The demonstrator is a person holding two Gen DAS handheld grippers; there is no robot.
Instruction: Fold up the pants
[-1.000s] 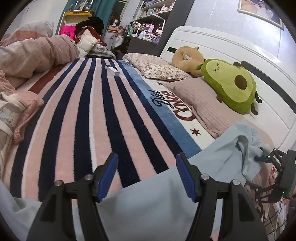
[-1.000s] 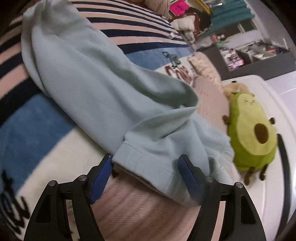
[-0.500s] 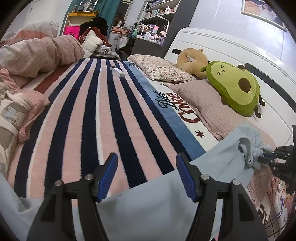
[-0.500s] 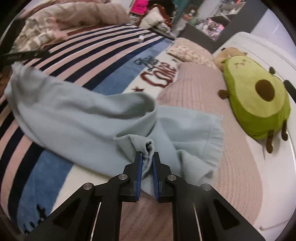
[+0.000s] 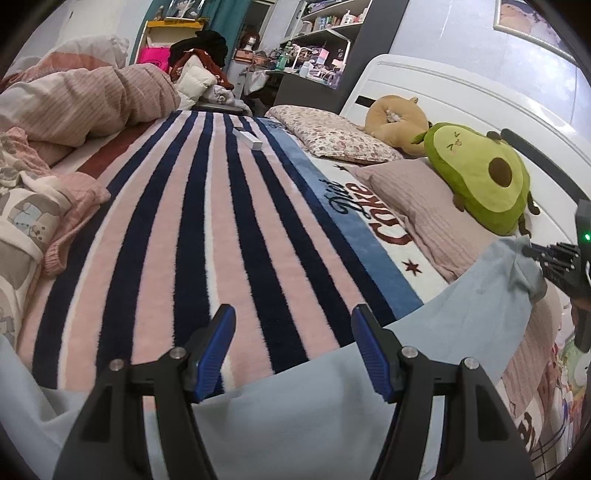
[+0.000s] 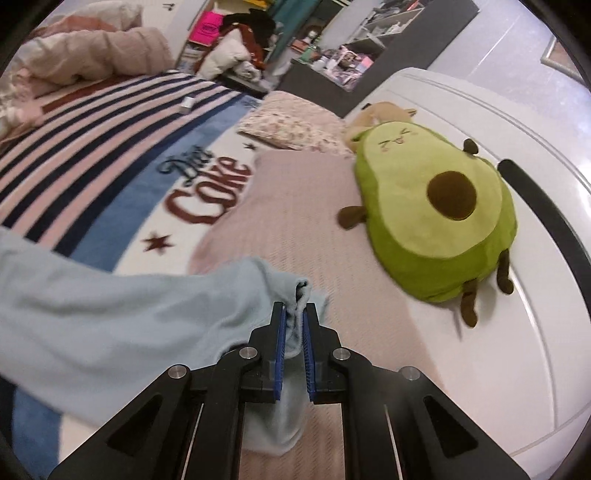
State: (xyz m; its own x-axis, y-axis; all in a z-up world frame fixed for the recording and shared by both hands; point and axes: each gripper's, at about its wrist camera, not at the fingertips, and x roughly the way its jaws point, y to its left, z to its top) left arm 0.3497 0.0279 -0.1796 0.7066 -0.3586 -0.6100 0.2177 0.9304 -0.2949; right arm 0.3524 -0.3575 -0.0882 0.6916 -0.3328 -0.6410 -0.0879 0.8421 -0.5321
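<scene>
Lifted higher, the pants (image 6: 110,317) hang pinched in the right gripper (image 6: 293,314); left gripper (image 5: 291,325) jaws gape empty.

The striped blanket (image 5: 229,236) carried the only lettering that could be read. On its white band beside the blue stripe, dark script spelled a word that looked like "Diet", and under it big dark-red letters spelled "Coke" (image 6: 207,192), with small red stars near them. In the left wrist view the last letters of "Coke" ran under a pink pillow (image 5: 417,199). A bright pink bag (image 6: 208,28) far back bore dark print too small to read.
</scene>
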